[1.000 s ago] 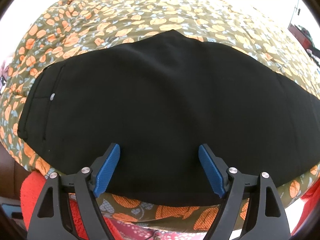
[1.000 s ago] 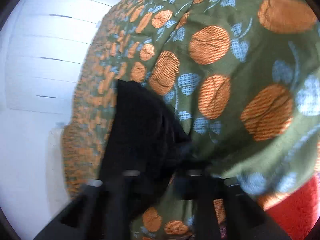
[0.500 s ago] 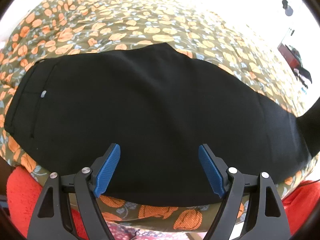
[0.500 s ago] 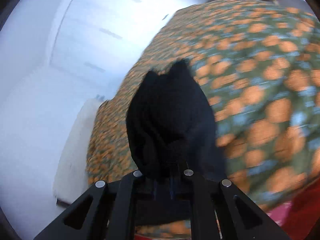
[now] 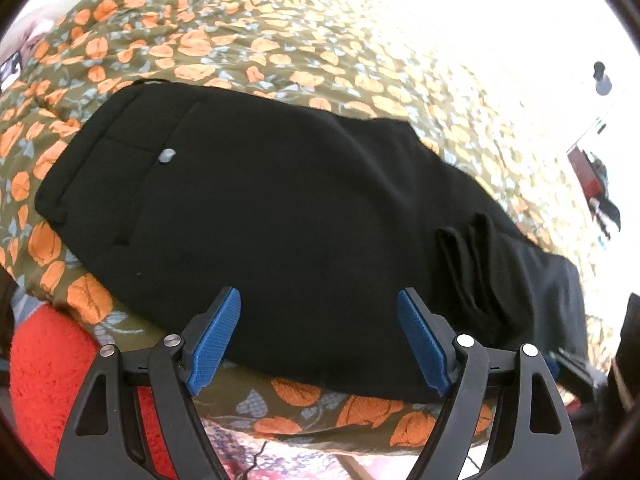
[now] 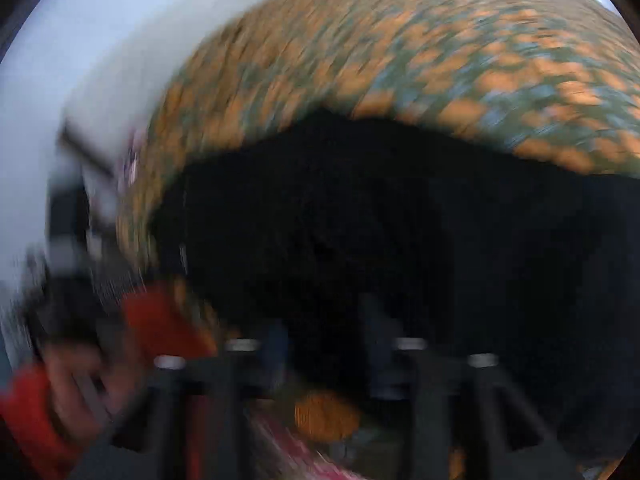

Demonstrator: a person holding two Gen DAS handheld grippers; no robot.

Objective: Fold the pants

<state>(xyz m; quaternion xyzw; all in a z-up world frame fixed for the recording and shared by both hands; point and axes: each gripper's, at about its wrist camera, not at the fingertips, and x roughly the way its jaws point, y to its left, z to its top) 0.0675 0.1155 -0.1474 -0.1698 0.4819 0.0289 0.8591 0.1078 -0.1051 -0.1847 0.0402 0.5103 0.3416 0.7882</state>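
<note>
Black pants [image 5: 280, 208] lie on a bed with an olive, orange-flowered cover [image 5: 280, 48]. The waistband with a small grey tag is at the left. The leg end is folded over onto the pants at the right, with its hem edges showing [image 5: 472, 264]. My left gripper [image 5: 320, 336] is open and empty, hovering over the near edge of the pants. The right wrist view is heavily blurred; the pants [image 6: 380, 220] fill its middle. My right gripper [image 6: 328, 364] appears with its fingers apart, close over the near edge of the pants.
A red fuzzy blanket [image 5: 52, 380] hangs at the bed's near left edge and also shows in the right wrist view [image 6: 160, 320]. A white wall [image 6: 80, 40] stands behind the bed. Dark furniture [image 5: 600, 184] is at the far right.
My right gripper carried the leg end over onto the pants, then opened and let it go. My left gripper stayed open while its view shifted to the right.
</note>
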